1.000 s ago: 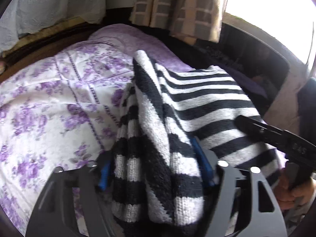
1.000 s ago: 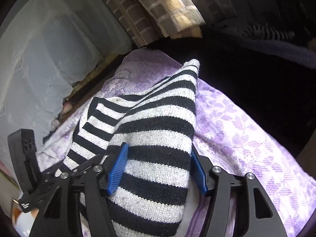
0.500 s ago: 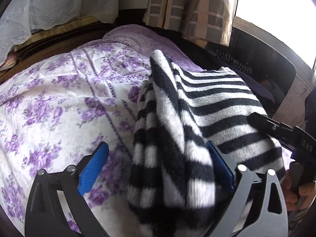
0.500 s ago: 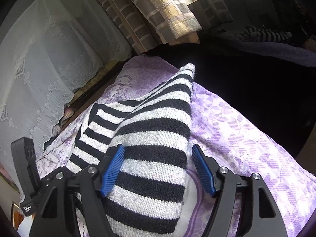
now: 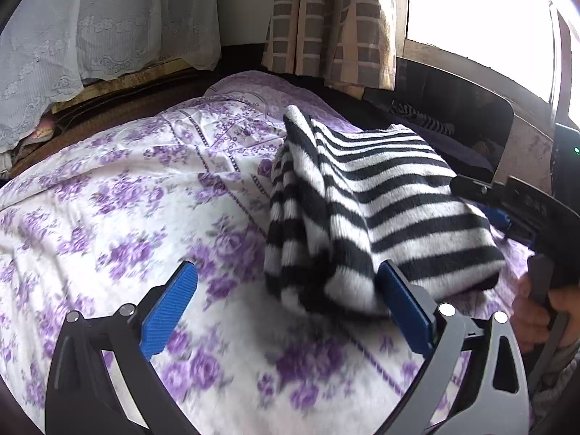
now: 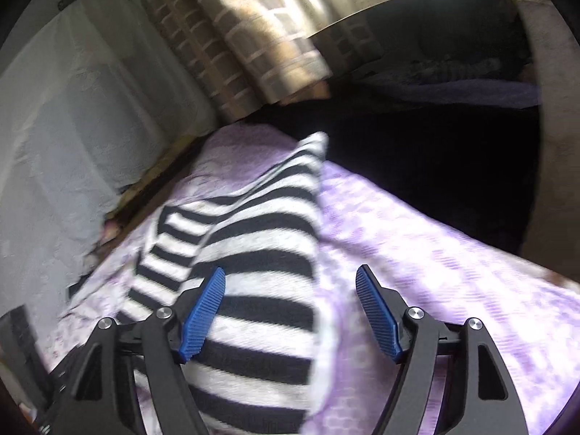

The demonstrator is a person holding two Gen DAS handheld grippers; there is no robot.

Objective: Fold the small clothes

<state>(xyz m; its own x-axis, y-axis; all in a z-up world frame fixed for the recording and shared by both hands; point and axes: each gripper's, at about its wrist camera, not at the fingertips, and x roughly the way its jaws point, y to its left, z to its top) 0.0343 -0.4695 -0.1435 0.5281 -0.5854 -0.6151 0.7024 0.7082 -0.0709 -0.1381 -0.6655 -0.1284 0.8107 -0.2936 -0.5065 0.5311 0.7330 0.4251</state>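
A black-and-white striped knit garment (image 5: 377, 210) lies folded over on a bed with a purple-flowered sheet (image 5: 108, 217). My left gripper (image 5: 290, 311) is open, its right blue pad beside the garment's near corner, nothing held. My right gripper (image 6: 290, 311) is open above the garment (image 6: 253, 253), which lies under its left pad and between the jaws. The right gripper also shows at the right edge of the left wrist view (image 5: 514, 210), beside the garment.
A white lace curtain (image 5: 90, 25) and a brown checked curtain (image 5: 326, 18) hang behind the bed. A dark panel and more striped cloth (image 5: 424, 116) sit at the far right near a bright window. The bed edge drops into shadow (image 6: 435, 163).
Both grippers have opened and let go of the striped garment. Both have drawn back from it; the garment now rests on the bed.
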